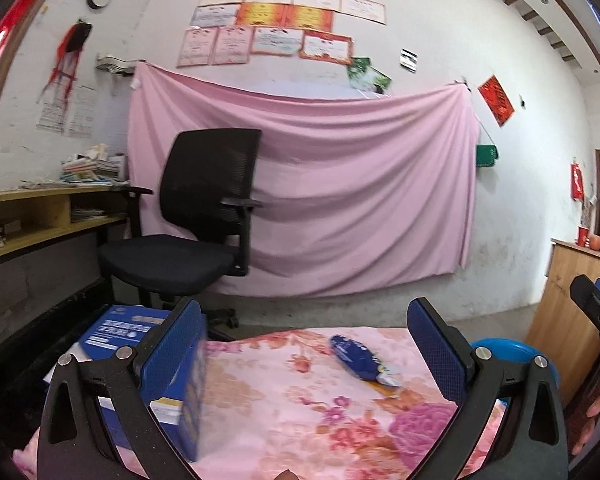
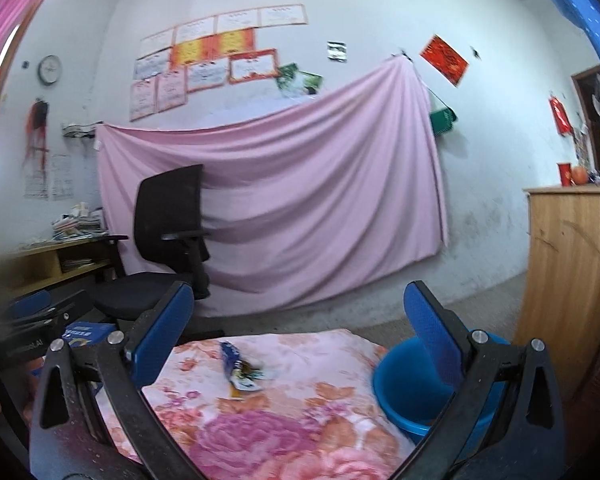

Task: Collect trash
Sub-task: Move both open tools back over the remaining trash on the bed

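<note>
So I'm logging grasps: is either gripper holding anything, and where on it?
Nothing is held. The left gripper and right gripper are both open, and the blue wrapper lies untouched on the floral cloth.

Each hand-held gripper, left (image 1: 304, 340) and right (image 2: 298, 326), is built from black curved arms with triangular cut-outs. Textured blue pads (image 1: 436, 354) are fitted to the fingers, and silver round screws (image 1: 482, 353) are set at the pivots.
</note>
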`<state>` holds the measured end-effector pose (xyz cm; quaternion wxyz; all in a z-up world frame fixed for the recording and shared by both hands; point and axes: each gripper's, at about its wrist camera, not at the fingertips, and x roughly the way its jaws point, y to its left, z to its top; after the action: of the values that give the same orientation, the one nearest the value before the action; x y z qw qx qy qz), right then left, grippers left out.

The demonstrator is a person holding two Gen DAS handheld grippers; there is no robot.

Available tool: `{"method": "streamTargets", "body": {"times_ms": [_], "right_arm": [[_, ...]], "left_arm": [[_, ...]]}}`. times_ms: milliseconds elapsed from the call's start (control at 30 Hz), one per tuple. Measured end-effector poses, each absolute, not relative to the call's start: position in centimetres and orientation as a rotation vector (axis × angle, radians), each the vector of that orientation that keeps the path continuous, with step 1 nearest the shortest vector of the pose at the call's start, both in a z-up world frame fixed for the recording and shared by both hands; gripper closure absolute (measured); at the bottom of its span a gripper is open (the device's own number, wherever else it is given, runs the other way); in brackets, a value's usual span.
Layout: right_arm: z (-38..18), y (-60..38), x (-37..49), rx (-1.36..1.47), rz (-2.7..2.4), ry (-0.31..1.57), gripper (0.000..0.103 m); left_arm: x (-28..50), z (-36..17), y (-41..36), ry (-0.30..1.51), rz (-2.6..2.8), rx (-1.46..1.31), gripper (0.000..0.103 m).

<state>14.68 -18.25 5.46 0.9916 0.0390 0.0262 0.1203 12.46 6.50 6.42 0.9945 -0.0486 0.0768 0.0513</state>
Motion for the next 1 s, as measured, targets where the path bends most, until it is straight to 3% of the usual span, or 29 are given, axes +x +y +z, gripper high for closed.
{"method": "streamTargets", "body": {"times_ms": [267, 533, 1000], "right_arm": [[5.0, -14.8, 14.6, 0.013, 0.28, 0.004, 0.0], [4.0, -13.6, 16.8, -0.008, 0.311, 0.038, 0.0], [0.2, -16.3, 24.1, -0.028, 0.301, 0.318, 0.0]], "left_arm": [[11.9, 5.8, 7.8, 0.132, 0.149, -0.092, 0.002], [14.7, 3.9, 7.4, 0.23, 0.105, -0.086, 0.002], [22.1, 0.6, 5.3, 0.488, 0.02, -0.109, 0.002]]}}
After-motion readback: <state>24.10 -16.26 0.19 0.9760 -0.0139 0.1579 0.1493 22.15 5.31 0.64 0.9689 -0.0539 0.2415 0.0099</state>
